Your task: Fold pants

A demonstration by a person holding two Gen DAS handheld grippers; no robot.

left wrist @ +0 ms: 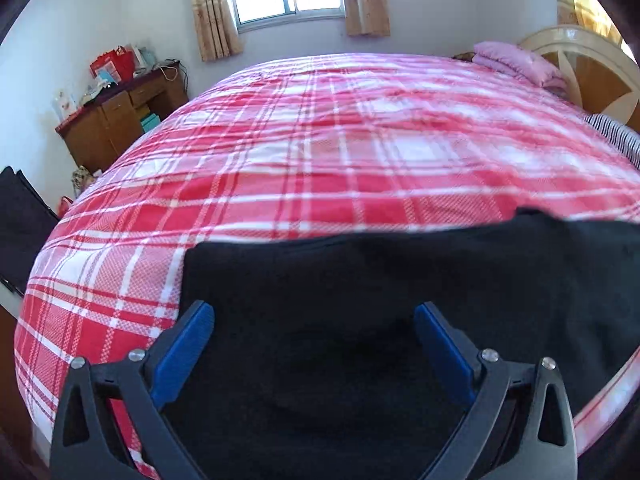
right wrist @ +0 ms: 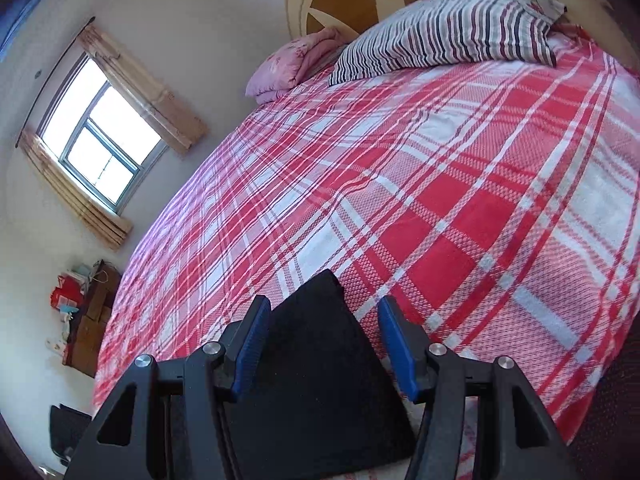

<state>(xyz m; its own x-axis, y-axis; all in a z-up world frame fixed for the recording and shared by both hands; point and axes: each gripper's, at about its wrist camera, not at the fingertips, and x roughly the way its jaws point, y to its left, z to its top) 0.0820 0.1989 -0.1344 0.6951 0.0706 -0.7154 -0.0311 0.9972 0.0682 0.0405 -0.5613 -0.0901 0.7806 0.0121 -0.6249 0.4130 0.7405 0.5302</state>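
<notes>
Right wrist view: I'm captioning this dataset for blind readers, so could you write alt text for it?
An open two-finger tool with blue fingertips straddles a corner of black pants lying on a red-and-white plaid bedspread. Beyond are a striped pillow, a folded pink blanket and a curtained window.

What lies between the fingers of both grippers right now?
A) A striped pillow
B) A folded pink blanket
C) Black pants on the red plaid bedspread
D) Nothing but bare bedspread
C: the black pants lie on the red plaid bedspread, with the open left gripper and the open right gripper each straddling the dark fabric; neither has closed on it.
</notes>
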